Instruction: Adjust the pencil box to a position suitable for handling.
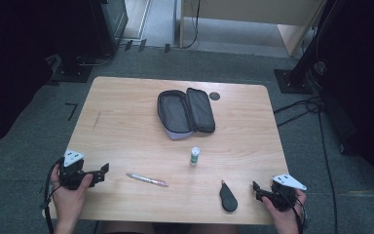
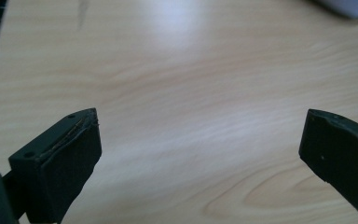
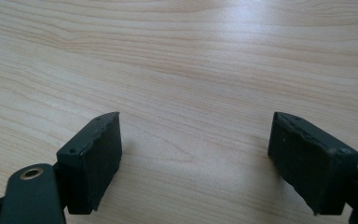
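A: Where are the two grippers in the high view?

B: The left gripper sits at the lower left of the frame, over the near edge of the wooden table. The right gripper is at the lower right, also by the near edge.

A: How do the jaws stand?

B: Both pairs are spread wide with nothing between them. In each gripper view there is only bare wood grain in the gap.

A: What lies closest to them?

B: A pen lies flat in the lower middle, to the right of the left gripper and apart from it. A flat black oval thing lies just left of the right gripper, not touching it.

A: And farther up?

B: A small white bottle stands upright near the centre, and an open grey pencil case lies above it, with a small dark disc just to its upper right
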`<state>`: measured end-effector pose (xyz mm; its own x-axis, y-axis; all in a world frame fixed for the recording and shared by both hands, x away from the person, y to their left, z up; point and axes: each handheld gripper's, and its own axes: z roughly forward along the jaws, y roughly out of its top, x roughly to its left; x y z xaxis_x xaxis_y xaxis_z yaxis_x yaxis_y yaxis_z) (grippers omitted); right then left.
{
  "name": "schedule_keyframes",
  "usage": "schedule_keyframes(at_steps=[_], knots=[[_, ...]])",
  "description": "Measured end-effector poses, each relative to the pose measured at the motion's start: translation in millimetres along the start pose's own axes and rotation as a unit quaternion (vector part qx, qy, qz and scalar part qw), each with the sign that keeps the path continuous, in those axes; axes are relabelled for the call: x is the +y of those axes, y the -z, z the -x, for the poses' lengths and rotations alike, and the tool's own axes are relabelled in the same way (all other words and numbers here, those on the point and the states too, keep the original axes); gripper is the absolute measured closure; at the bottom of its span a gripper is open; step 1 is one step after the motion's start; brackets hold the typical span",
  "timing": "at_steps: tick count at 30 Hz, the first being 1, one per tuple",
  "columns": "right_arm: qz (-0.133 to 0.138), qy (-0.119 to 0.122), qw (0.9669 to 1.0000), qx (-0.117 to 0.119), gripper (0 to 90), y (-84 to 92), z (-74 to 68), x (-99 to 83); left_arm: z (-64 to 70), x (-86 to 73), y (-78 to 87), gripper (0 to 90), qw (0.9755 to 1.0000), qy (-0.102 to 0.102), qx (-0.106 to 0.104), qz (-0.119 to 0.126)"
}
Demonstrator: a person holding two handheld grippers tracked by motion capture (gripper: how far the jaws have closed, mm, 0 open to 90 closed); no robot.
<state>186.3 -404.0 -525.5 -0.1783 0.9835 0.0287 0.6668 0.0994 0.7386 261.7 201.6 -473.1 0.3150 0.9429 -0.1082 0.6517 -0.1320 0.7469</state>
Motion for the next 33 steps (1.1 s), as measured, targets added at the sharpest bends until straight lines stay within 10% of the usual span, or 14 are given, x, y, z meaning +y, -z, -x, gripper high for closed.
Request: schedule_keyframes(at_steps=[11, 20, 25, 33], knots=[[0.013, -0.028, 0.9995, -0.009, 32.2, 7.6, 1.5, 0.6, 27.7, 56.5, -26.3, 0.0, 0.9987, -0.037, -0.035, 0.002], [0.047, -0.032, 0.9983, -0.012, 37.8, 19.0, -35.0, 70.4, 50.4, 85.5, -64.0, 17.3, 0.9966, -0.049, -0.066, 0.008], [0.059, -0.003, 0.9979, 0.026, 40.1, 9.0, -65.5, 113.7, 71.6, 96.8, -92.3, 32.2, 0.9976, -0.056, -0.04, 0.003], [0.05, -0.005, 0.9953, 0.083, 48.9, -25.6, -89.1, 160.9, 91.5, 115.1, -114.2, 43.9, 0.9971, -0.038, -0.063, 0.019]])
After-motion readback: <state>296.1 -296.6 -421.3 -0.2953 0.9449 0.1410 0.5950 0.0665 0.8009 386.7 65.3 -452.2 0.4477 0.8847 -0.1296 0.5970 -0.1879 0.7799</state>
